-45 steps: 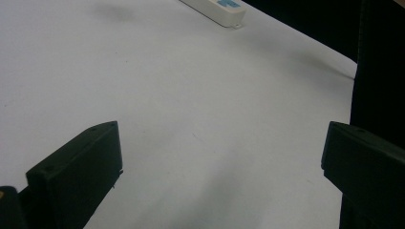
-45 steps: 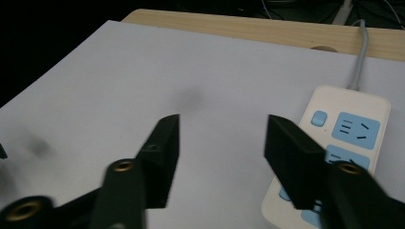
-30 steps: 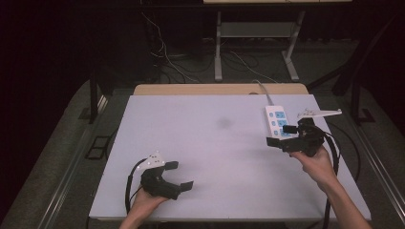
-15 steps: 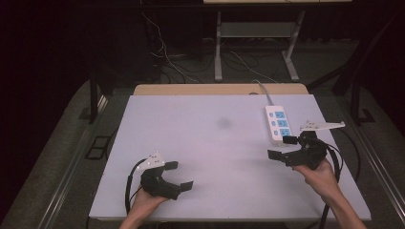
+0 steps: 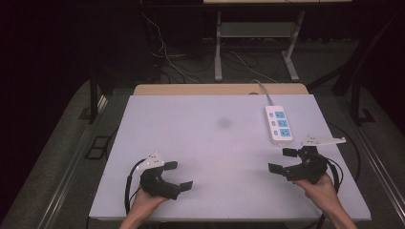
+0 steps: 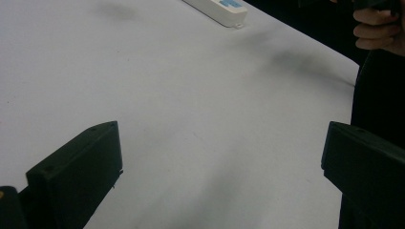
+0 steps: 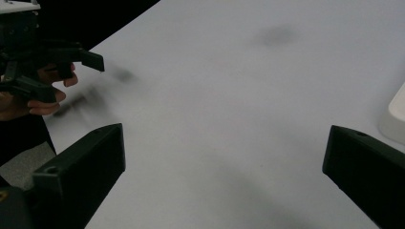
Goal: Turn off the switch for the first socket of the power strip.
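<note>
Both hands come in low from the near edge of the worktop [image 5: 215,143]. Left hand [image 5: 143,202] grips the left gripper [image 5: 179,176] near the front-left corner, jaws pointing right & a bit forward, spread wide w/ nothing between them, just bare worktop under them in the left gripper view. Right hand [image 5: 320,183] holds the right gripper [image 5: 279,161] at the front-right, jaws pointing left toward the middle, also released wide & empty. Power strip [image 5: 278,124], white w/ blue sockets, lies flat on the right side of the worktop, farther back than the right gripper & near it but not touching; in the right gripper view its white edge [image 7: 395,114] sits just past the right-hand jaw, outside the gap. It's well apart from the left gripper.
</note>
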